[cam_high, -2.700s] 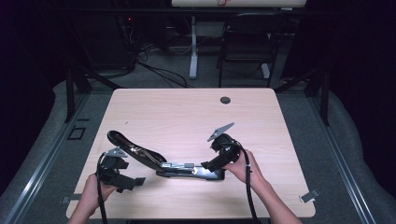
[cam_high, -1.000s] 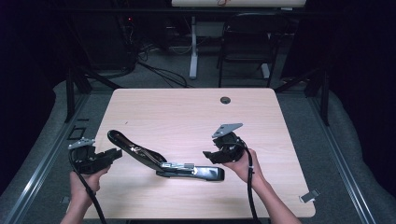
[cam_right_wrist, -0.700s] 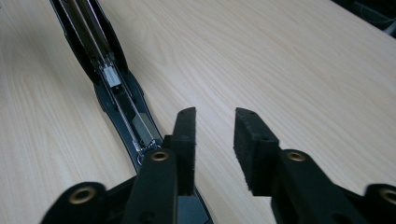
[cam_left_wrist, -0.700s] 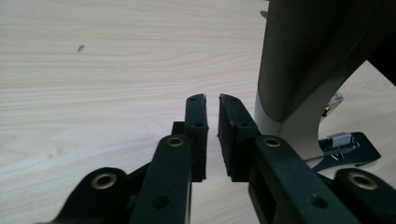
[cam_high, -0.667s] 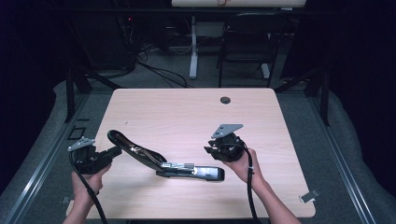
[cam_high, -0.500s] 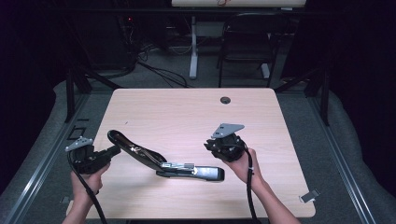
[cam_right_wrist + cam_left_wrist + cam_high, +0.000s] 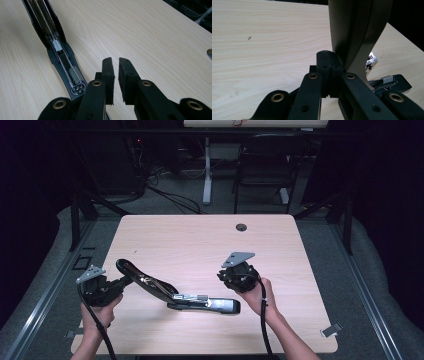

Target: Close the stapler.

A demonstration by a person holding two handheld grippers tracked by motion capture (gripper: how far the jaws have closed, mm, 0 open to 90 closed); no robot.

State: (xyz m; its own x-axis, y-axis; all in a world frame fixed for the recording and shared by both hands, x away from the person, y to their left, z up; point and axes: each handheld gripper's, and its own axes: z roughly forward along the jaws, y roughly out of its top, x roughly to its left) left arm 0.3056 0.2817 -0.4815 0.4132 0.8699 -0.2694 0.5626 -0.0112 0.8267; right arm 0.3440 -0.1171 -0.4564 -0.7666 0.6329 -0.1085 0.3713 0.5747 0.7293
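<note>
high view: an opened black stapler [image 7: 175, 292] lies on the near half of the surface [image 7: 200, 240], its base flat and pointing right, its top arm swung up and back to the left. the left claw [image 7: 122, 281] meets the far tip of that raised arm at the left edge of the surface; the contact itself is too small to resolve here. the right claw [image 7: 223, 276] hangs just beyond the base's right end, apart from it. both forearms are cut off by the bottom edge. the far half of the surface is bare apart from a round cable hole [image 7: 242, 227], giving open room for movement.

left gripper view: the left claw [image 7: 331, 66] has its jaws pressed together, with the stapler arm [image 7: 359, 30] standing close in front and blocking most of the view. whether the pads pinch its edge cannot be told. part of the base [image 7: 392, 83] shows low right, partly cut off.

right gripper view: the right claw [image 7: 115, 75] has a narrow slit between the jaws, with nothing in it. the stapler channel [image 7: 56, 47] runs off the top left corner.

change against the earlier frames: both claws have just been closing. the left hand moved from beside the base out to the raised tip; the right claw let go of the base and drew clear
</note>
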